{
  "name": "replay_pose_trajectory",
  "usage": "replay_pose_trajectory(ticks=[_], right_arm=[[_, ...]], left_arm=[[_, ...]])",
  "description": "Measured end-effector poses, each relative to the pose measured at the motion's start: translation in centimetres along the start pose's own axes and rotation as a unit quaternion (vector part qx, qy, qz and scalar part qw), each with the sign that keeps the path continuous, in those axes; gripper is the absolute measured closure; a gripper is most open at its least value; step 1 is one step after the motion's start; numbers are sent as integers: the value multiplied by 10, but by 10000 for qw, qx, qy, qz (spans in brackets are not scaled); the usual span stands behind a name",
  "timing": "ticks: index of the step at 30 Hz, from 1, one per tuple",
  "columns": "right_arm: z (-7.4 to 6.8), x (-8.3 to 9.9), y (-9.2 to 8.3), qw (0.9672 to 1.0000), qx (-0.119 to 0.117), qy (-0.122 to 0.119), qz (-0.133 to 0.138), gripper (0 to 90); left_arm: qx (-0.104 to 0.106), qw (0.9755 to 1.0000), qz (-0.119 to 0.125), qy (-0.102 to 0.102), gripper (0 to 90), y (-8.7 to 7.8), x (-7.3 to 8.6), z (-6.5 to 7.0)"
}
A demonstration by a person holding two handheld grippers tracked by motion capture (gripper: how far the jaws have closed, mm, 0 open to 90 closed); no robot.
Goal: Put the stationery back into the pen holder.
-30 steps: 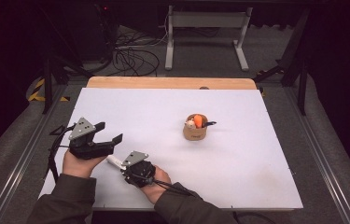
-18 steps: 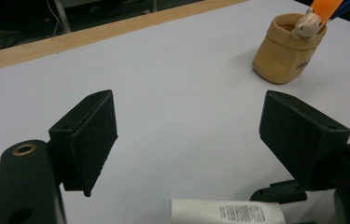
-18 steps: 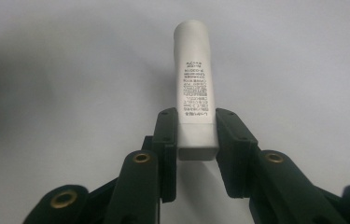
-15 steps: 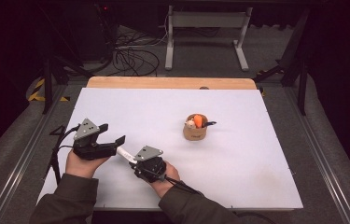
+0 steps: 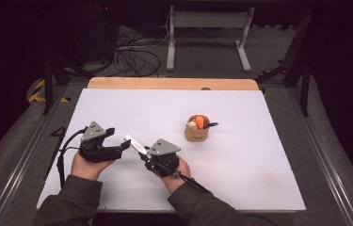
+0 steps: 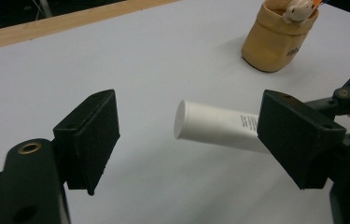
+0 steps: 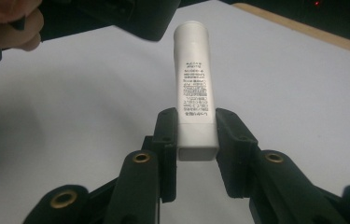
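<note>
A white tube [image 7: 192, 79] with small printed text is clamped at its flat crimped end by my right gripper [image 7: 197, 135], which is shut on it. The tube [image 5: 134, 142] is held above the white table top, its round capped end pointing at my left gripper [image 5: 123, 146]. In the left gripper view the tube [image 6: 219, 126] pokes in from the right, its cap lying between the wide-open jaws of the left gripper [image 6: 193, 140]. Neither pad [image 6: 93, 135] touches it. My right gripper [image 5: 145, 153] sits just right of the left one.
A small tan cup [image 5: 196, 132] holding an orange piece and a pale figure stands on the white board [image 5: 240, 179], right of centre. A wooden strip [image 5: 174, 84] borders the far edge. Cables and a metal stand lie on the floor beyond.
My right hand has carried the tube up and away from the front edge, bringing its capped end in between the left gripper's jaws. The left hand has hardly moved.
</note>
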State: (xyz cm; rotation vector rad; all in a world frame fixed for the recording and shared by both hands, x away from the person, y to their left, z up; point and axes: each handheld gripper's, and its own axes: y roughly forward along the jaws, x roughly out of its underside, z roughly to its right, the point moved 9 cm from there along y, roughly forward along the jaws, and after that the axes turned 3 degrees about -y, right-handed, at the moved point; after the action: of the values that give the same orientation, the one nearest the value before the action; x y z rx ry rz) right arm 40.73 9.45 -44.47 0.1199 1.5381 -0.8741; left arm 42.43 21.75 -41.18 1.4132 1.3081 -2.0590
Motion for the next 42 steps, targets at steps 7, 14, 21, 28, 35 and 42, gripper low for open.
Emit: replay_pose_trajectory(ticks=[7, 14, 21, 28, 35, 42], right_arm=[[6, -6, -7, 9998, 92, 10, 196, 717], [5, -12, -11, 9992, 119, -67, 387, 717], [2, -15, -12, 9979, 92, -187, 607, 717], [-1, -17, -14, 9967, 56, -217, 783, 717], [-4, -18, -13, 9950, 38, -319, 944, 716], [-11, -18, -12, 9938, -50, -409, 1032, 716]], left_arm=[[143, 9999, -1, 17, 227, 3, 0, 4], [330, 9994, 16, -37, 239, 5, 1, 9], [638, 9977, 99, -199, 245, 6, 0, 14], [816, 9961, 144, -311, 250, 5, -1, 15], [1077, 9926, 261, -490, 262, 3, -4, 19], [1087, 9922, 321, -523, 318, 1, -5, 19]])
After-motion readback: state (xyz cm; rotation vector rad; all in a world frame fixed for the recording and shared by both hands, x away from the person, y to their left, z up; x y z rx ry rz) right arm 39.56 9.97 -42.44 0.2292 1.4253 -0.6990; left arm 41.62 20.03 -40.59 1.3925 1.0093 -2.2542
